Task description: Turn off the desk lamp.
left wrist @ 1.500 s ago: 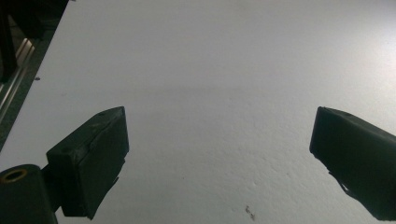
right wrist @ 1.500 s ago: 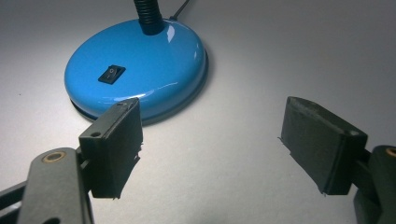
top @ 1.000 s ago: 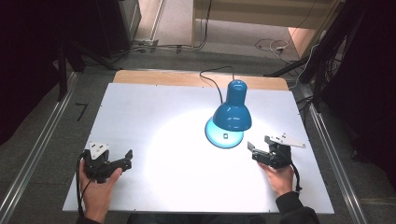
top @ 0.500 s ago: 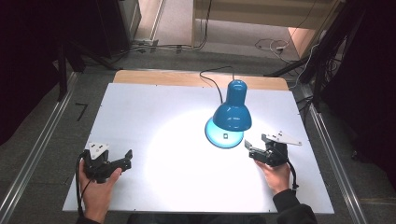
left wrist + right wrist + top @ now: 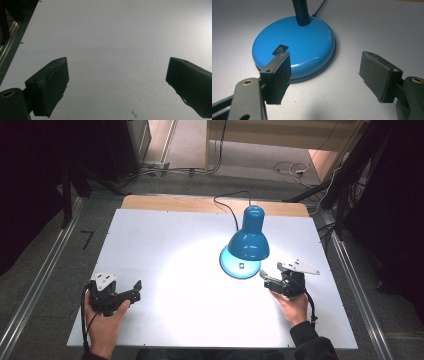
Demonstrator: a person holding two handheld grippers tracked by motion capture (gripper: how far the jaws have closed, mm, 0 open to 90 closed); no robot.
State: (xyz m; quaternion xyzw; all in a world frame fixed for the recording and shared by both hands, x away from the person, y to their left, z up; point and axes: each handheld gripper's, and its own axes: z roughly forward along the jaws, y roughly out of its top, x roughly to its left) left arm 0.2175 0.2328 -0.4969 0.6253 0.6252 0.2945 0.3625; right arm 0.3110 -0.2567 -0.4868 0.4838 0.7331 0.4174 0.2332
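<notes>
A blue desk lamp is lit on a white surface in a dark room.
Beside the lamp's base, the right gripper is held with jaws released; well left of the lamp, the left gripper is held with jaws likewise released.

White desk, wooden strip along far edge. Blue lamp stands right of centre on round base, shade bent over it; bright light pool on desk surface to its left. Black cord runs from lamp across far edge.
</notes>
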